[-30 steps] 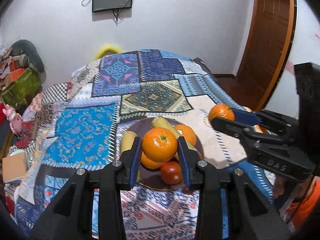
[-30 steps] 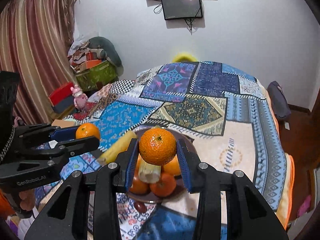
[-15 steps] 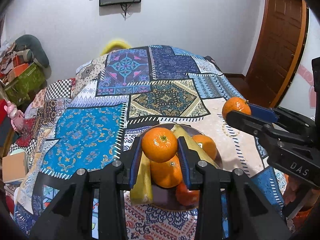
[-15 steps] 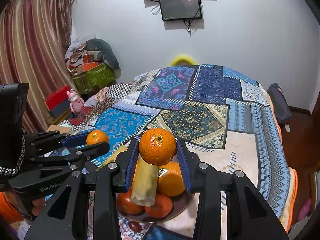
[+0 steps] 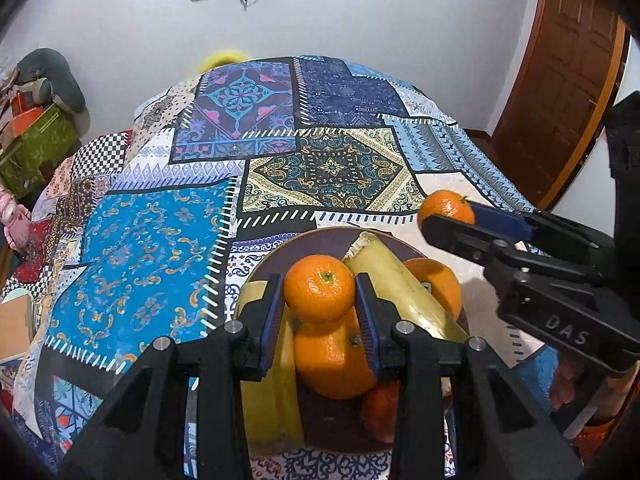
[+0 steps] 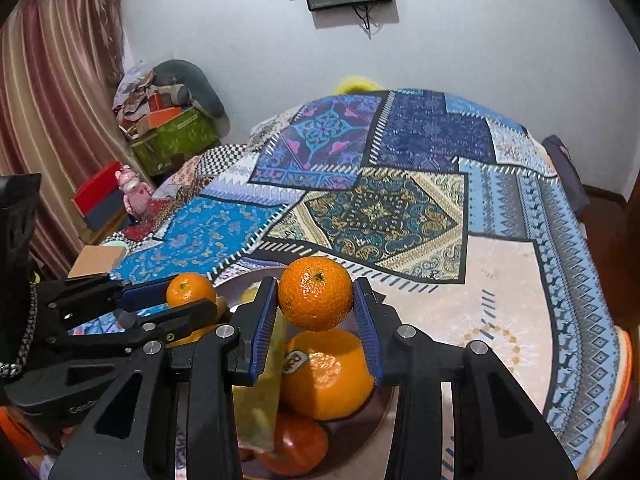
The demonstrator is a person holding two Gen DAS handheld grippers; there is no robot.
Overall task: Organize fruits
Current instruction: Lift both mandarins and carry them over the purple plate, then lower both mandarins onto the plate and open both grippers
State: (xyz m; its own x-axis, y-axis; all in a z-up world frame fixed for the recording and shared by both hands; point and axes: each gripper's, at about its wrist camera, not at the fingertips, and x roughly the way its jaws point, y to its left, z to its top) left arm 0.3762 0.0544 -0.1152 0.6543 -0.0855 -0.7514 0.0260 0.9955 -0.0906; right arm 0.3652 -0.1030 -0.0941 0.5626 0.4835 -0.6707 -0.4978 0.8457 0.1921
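Fruits, assorted, mostly gathered already on a dark round plate (image 5: 256,276) that rests on a bed under a patchwork bedspread (image 5: 160,240). Contents of the plate, as far as visible: one large orange (image 6: 326,372) bearing a small sticker, two pale yellow bananas (image 5: 400,280), and at least one redder fruit (image 6: 294,446) low at the near edge, partly hidden. Outstanding items: two mandarins, neither yet set down. Left hand-held gripper (image 5: 320,300), clamped on the left mandarin (image 5: 319,288), stem end facing the camera; the fruit sits squarely between the blue pads, directly above the large orange and apparently just clear of it, though contact cannot be ruled out. Right hand-held gripper (image 6: 316,300), likewise closed on the right mandarin (image 6: 315,298), held between its pads over the same large orange, with a visible gap beneath. In the left wrist view the right tool enters from the right side with its fruit near the plate's far right rim; in the right wrist view the left tool enters from the left, its fruit over the plate's left part beside a banana. Judged status: task well advanced, with the last two pieces poised above the pile. Remaining: lower and release each where it will not roll, since the heap is rounded and offers few level seats. No loose fruit is seen elsewhere on the bedspread.
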